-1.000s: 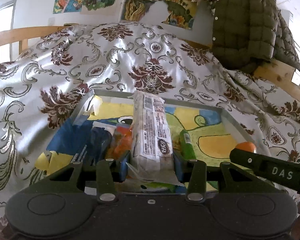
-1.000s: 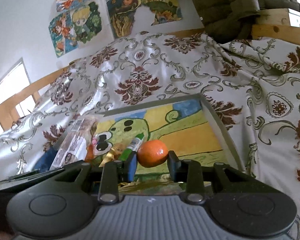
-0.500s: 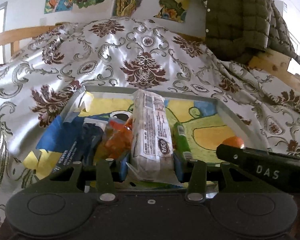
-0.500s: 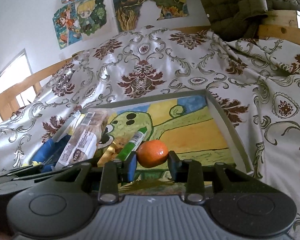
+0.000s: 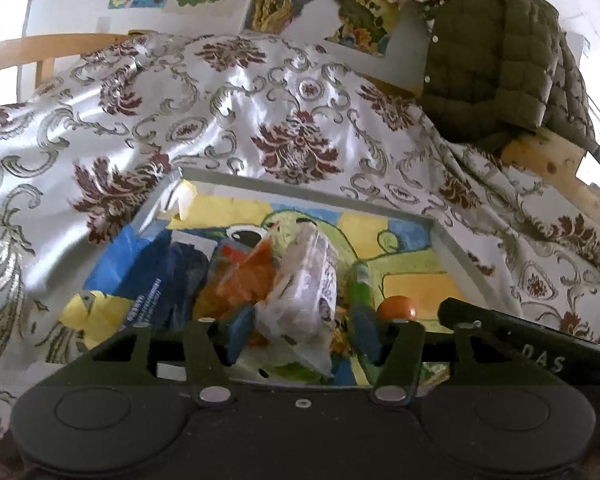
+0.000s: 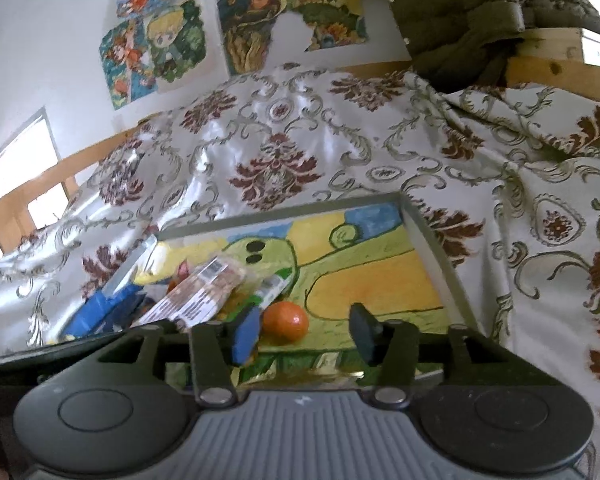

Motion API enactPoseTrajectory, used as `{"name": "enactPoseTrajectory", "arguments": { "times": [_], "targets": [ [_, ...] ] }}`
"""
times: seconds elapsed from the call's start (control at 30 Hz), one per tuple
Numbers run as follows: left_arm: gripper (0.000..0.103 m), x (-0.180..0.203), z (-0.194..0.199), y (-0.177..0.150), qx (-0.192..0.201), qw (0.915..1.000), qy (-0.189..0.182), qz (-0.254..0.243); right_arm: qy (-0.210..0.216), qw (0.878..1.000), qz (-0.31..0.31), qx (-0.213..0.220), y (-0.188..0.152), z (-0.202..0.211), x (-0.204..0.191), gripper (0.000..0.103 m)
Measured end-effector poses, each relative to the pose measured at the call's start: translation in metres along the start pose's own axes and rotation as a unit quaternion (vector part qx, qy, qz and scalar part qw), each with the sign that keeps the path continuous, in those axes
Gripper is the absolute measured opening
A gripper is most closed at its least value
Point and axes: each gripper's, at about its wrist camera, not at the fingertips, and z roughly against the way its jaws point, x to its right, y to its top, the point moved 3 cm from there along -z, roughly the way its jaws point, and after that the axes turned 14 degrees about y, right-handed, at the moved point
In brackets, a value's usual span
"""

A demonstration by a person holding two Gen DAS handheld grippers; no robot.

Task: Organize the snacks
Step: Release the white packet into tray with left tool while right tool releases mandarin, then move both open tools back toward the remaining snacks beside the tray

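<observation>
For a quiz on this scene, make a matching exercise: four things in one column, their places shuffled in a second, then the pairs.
Things:
1. orange
2. packet
3. blue bag
4. jacket

Places:
A. draped over the wooden rail
B. in the tray, far left in view
C. between the left gripper's open fingers
D. between the right gripper's open fingers

Pairs: 1-D, 2-C, 3-B, 4-A
</observation>
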Motion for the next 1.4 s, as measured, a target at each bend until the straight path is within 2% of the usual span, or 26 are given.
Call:
{"name": "enactPoseTrajectory", "arguments": {
  "times": [0.1, 0.3, 0.47, 0.57, 0.8, 0.97, 1.27, 1.4],
  "targets": [
    [0.066, -0.003, 0.008, 0.004, 0.006, 0.9999, 0.003, 0.008, -0.008, 1.000, -0.012, 0.015, 0.006, 0.010, 0.003, 0.073],
    [0.087, -0.012, 0.039, 0.015, 0.033, 0.9989, 0.014, 0.030, -0.026, 0.998, -0.016, 0.051, 0.017, 0.040, 0.005, 0.088],
    [0.099, -0.018, 0.069, 0.020, 0.074, 0.9956, 0.050, 0.026, -0.044, 0.995, -0.019, 0.083, 0.022, 0.068, 0.003, 0.099],
    [0.102, -0.021, 0.086, 0.022, 0.091, 0.9938, 0.061, 0.018, -0.046, 0.994, -0.007, 0.102, 0.027, 0.084, -0.002, 0.103],
    [0.102, -0.027, 0.123, 0.018, 0.114, 0.9901, 0.078, 0.023, -0.052, 0.989, 0.041, 0.134, 0.023, 0.116, -0.023, 0.103],
    [0.102, -0.030, 0.144, 0.011, 0.120, 0.9890, 0.081, 0.028, -0.042, 0.987, 0.062, 0.145, 0.009, 0.142, -0.041, 0.103],
    [0.102, -0.040, 0.179, -0.007, 0.131, 0.9867, 0.096, 0.003, -0.036, 0.987, 0.067, 0.144, -0.015, 0.173, -0.060, 0.103],
    [0.102, -0.050, 0.191, -0.018, 0.123, 0.9873, 0.100, 0.004, -0.032, 0.987, 0.060, 0.145, -0.024, 0.185, -0.065, 0.103]
  ]
}}
